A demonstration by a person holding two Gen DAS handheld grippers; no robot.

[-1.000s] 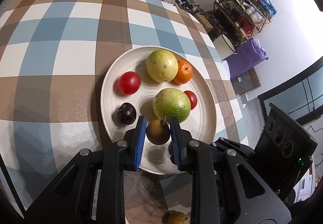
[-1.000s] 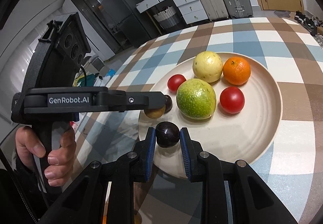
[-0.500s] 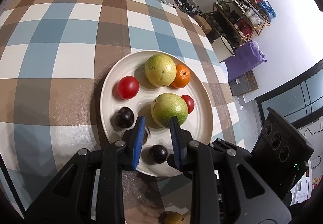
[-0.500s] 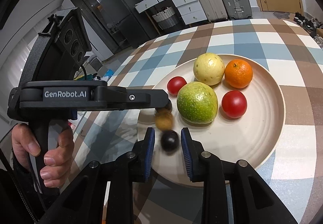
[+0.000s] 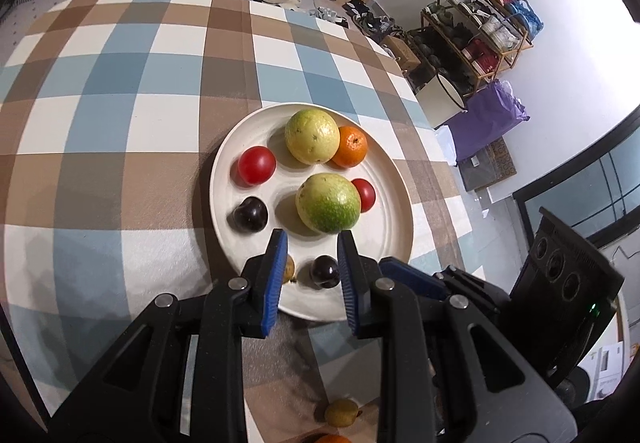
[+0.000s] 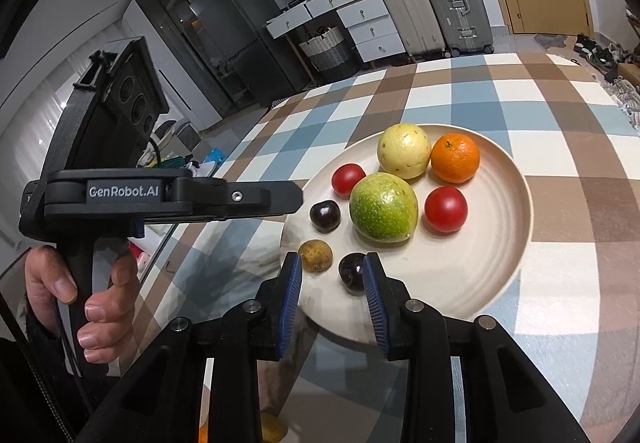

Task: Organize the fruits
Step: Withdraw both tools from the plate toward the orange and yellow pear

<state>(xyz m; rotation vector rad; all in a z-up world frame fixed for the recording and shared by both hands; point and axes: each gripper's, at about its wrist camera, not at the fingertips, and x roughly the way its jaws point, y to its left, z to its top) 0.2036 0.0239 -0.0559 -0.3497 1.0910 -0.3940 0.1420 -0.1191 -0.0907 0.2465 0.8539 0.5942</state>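
1. Left wrist view. The left gripper (image 5: 309, 261) hangs over the 6 o'clock rim of the plate (image 5: 394, 239), its jaws spread wide and holding nothing. A dark plum (image 5: 325, 271) lies on the plate between the blue pads. A brown fruit (image 5: 288, 269) lies just beside it at 9 o'clock, partly hidden by the left pad. A second plum (image 5: 251, 214), two tomatoes (image 5: 256, 165), two guavas (image 5: 327, 203) and an orange (image 5: 351, 146) fill the rest of the plate.
2. Two more fruits (image 5: 341, 412) lie on the checked cloth (image 5: 100, 115) below the gripper, off the plate.
3. Right wrist view. The right gripper (image 6: 332, 279) is also wide open and empty. The plum (image 6: 352, 272) lies loose on the plate (image 6: 496, 263) just inside its right pad. The brown fruit (image 6: 316, 255) lies at 10 o'clock from it.
4. Step in hand, as judged: both fruits are released and the grippers are free.
5. Next move, as judged: turn a gripper to the fruit off the plate, straddle one piece, close gently, since round fruit rolls.
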